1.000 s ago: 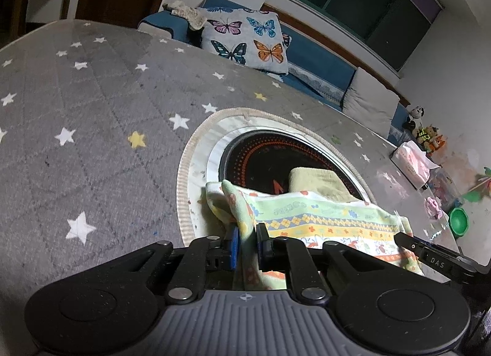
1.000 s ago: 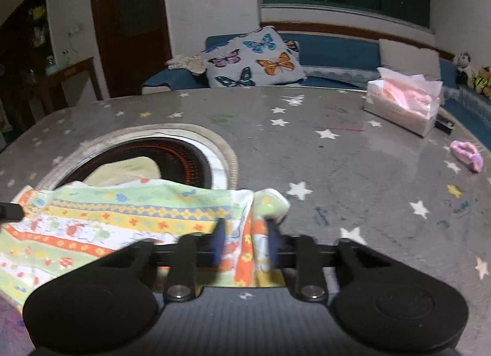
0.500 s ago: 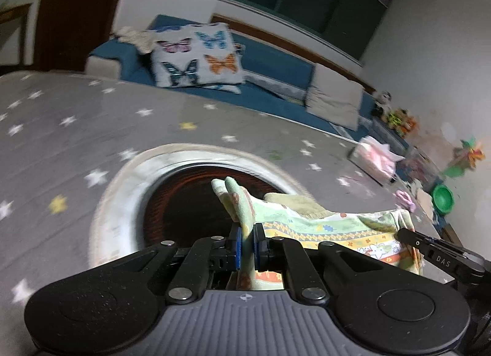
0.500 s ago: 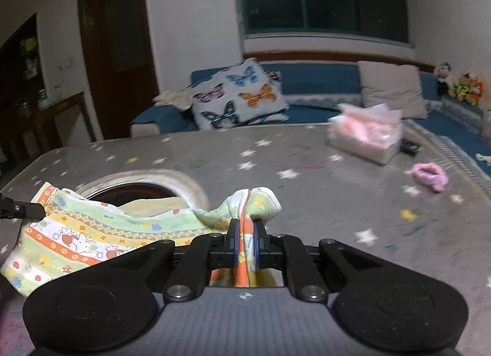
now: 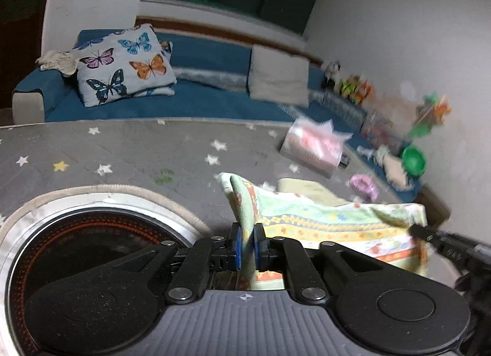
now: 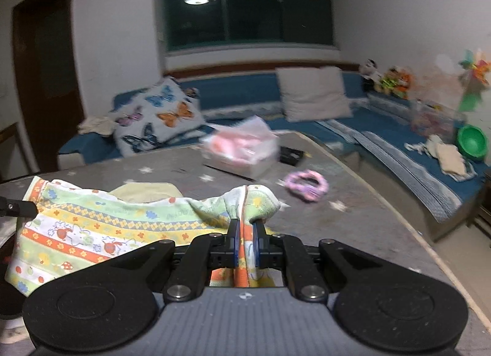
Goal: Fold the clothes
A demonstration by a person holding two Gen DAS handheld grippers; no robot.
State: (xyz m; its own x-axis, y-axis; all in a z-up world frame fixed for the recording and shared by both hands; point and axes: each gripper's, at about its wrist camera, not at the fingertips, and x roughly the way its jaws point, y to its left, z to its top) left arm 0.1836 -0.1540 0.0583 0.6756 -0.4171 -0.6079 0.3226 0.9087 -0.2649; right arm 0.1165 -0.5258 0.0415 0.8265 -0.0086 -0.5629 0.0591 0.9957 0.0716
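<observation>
A colourful striped children's garment (image 5: 331, 221) with cartoon prints hangs stretched between my two grippers above the grey star-patterned table (image 5: 122, 147). My left gripper (image 5: 247, 244) is shut on one corner of it. My right gripper (image 6: 246, 244) is shut on the other corner of the garment (image 6: 101, 227). The right gripper's tip shows at the right edge of the left wrist view (image 5: 429, 236), and the left gripper's tip shows at the left edge of the right wrist view (image 6: 18, 207). A pale yellow cloth (image 6: 147, 190) lies behind the garment.
A round black burner with a pale rim (image 5: 76, 233) is set into the table at the left. A pink tissue box (image 6: 242, 150), a pink hair tie (image 6: 307, 184) and a black object (image 6: 291, 155) lie on the table. A blue sofa (image 5: 199, 95) with cushions runs behind.
Both grippers closed on the garment's corners, lifted it off the table and carried it to the right, away from the burner. The views now tilt up toward the sofa.
</observation>
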